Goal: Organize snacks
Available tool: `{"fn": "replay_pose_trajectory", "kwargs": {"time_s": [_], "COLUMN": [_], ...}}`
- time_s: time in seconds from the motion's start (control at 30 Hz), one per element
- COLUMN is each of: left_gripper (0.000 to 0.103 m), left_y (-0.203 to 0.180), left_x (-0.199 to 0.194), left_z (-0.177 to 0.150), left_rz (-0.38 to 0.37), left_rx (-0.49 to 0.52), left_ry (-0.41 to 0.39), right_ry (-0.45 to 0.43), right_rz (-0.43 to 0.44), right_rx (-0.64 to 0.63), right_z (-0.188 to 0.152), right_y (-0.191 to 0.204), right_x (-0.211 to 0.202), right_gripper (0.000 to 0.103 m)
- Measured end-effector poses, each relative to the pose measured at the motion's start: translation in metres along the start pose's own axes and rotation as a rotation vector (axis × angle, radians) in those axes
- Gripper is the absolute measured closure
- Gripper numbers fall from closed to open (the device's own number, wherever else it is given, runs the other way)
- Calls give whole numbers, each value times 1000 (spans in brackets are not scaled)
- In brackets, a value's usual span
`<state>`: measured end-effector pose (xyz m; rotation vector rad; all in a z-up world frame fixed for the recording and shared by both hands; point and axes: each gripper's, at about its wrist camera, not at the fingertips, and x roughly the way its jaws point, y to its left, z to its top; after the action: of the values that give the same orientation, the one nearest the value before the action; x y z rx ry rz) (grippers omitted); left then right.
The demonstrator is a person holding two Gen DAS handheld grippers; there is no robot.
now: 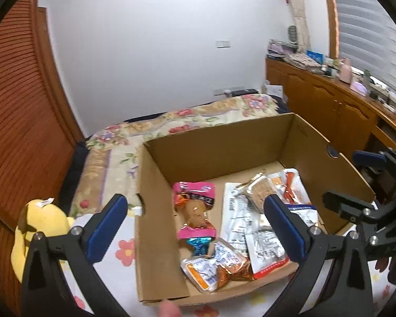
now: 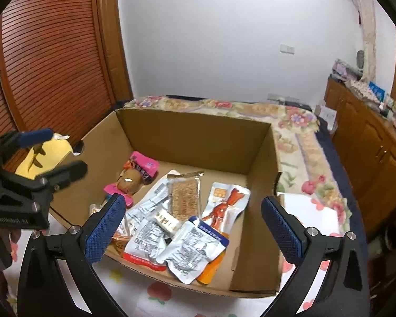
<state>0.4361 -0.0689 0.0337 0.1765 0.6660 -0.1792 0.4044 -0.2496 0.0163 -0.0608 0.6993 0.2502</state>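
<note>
Below both wide-apart, empty claws, left claw (image 1: 195,223) and right claw (image 2: 192,223), snack packets (image 2: 182,237) lie in the cardboard box (image 2: 198,140).

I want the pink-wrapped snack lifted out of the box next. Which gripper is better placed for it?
Left. The left gripper is open and aimed almost straight at the pink snack; from the open right gripper it lies off to the left.

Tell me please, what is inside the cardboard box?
Inside the box lie loose snack packets: a pink one, a clear one with a brown bar, one with a red chicken foot, and silver pouches. They overlap, so anything underneath is hidden.
</note>
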Motion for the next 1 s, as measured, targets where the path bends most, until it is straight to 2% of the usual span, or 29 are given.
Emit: {"fn": "replay_pose_trajectory", "kwargs": {"time_s": [0.1,0.3,0.53,0.73,1.0], "left_gripper": [0,0,0,0,0], "left_y": [4,6,3,9,5], "left_x": [-6,-33,-76,-122,-168], "left_z": [-5,-14,-32,-52,-88], "left_rz": [-6,34,158,136,135], "left_rx": [-27,-76,-105,-151,-150], "left_ry": [-20,-67,-106,-123,-139], "right_ry": [-2,-8,-45,-97,-167], "right_rz": [-3,-5,-16,-45,-101], "right_rx": [19,47,60,80,74], "right_z": [-2,-11,-21,-33,-65], "right_y": [-3,-5,0,5,21], "right_x": [-3,-13,-48,-91,-151], "right_gripper": [0,0,0,0,0]}}
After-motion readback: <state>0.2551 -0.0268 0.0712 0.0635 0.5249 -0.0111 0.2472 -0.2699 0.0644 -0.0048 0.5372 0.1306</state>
